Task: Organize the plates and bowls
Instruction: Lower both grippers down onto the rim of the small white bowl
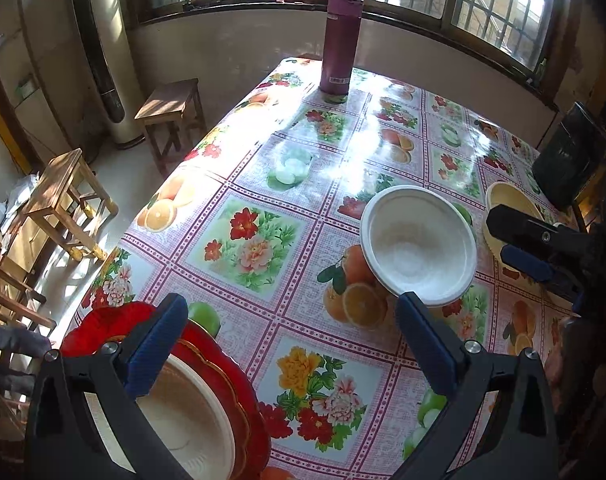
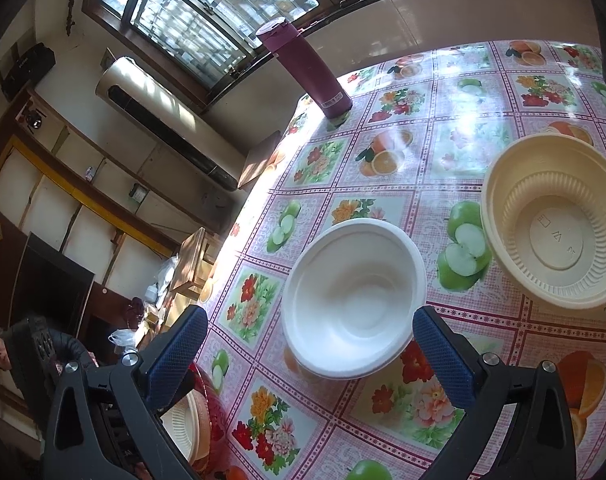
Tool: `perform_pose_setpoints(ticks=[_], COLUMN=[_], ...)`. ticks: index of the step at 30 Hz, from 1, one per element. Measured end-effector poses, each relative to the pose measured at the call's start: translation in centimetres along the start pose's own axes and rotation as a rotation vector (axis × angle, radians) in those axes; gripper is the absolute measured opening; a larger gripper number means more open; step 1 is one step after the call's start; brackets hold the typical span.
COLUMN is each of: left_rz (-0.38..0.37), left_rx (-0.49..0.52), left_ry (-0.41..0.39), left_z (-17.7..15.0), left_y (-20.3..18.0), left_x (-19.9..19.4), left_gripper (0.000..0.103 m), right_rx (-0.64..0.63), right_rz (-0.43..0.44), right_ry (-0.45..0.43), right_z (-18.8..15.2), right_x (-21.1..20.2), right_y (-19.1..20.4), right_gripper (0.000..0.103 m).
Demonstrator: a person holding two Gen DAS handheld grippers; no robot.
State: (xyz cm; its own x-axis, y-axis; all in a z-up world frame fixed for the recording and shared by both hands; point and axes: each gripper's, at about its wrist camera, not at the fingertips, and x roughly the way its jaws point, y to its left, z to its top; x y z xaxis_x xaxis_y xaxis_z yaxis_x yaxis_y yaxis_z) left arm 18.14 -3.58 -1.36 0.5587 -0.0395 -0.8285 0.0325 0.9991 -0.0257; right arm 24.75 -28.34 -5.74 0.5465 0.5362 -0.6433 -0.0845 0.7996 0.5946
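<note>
A stack is being built at the table (image 1: 239, 184) edge: a cream plate (image 1: 187, 424) is lying inside a red plate (image 1: 239, 396), directly under the left finger of the left gripper (image 1: 291, 344). That gripper is being held above the cloth with fingers wide apart, nothing between them.

The white bowl (image 2: 353, 300) is being framed between the fingers of the right gripper (image 2: 309, 346), just ahead of the tips; these fingers are also spread, nothing clamped. The bowl is judged to be the next item for pickup; its rim is not yet being touched.

The cream bowl (image 2: 555, 224) is sitting beyond the right finger, apart from the white bowl.

The purple flask (image 2: 307, 72) is standing well ahead of both grippers, near the far edge. Nothing is being seen between the white bowl and the stack.
</note>
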Motion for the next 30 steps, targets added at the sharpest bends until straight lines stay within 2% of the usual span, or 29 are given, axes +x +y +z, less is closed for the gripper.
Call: perform_pose_setpoints(ticks=[6, 11, 16, 19, 25, 30], left_rz=[0.051, 0.015, -0.072, -0.101, -0.060, -0.044], left_rx=[-0.019, -0.062, -0.085, -0.078, -0.004, 0.002], left_ry=[-0.019, 0.015, 0.091, 0.141, 0.180, 0.210], left_z=[2.9, 4.2, 4.2, 3.7, 2.9, 2.7], left_y=[2.2, 3.0, 1.1, -0.7, -3.8, -3.4], left_x=[0.8, 1.9, 3.7, 5.3, 7.7, 8.9], left_gripper=[0.103, 0.103, 0.103, 0.103, 0.103, 0.103], right_rx=[0.006, 0.036, 0.070, 0.103, 0.171, 0.167], right_rz=[0.026, 0.051, 0.071, 0.096, 0.100, 0.103], right_ry=[0.007, -0.001, 0.007, 0.001, -0.032, -0.009], right_z=[-0.1, 0.1, 0.3, 0.5, 0.8, 0.5], right_x=[0.5, 0.4, 0.3, -0.2, -0.6, 1.1], right_y=[-0.2, -1.0, -1.9, -2.8, -5.1, -4.8], right_gripper=[0.103, 0.103, 0.103, 0.103, 0.103, 0.103])
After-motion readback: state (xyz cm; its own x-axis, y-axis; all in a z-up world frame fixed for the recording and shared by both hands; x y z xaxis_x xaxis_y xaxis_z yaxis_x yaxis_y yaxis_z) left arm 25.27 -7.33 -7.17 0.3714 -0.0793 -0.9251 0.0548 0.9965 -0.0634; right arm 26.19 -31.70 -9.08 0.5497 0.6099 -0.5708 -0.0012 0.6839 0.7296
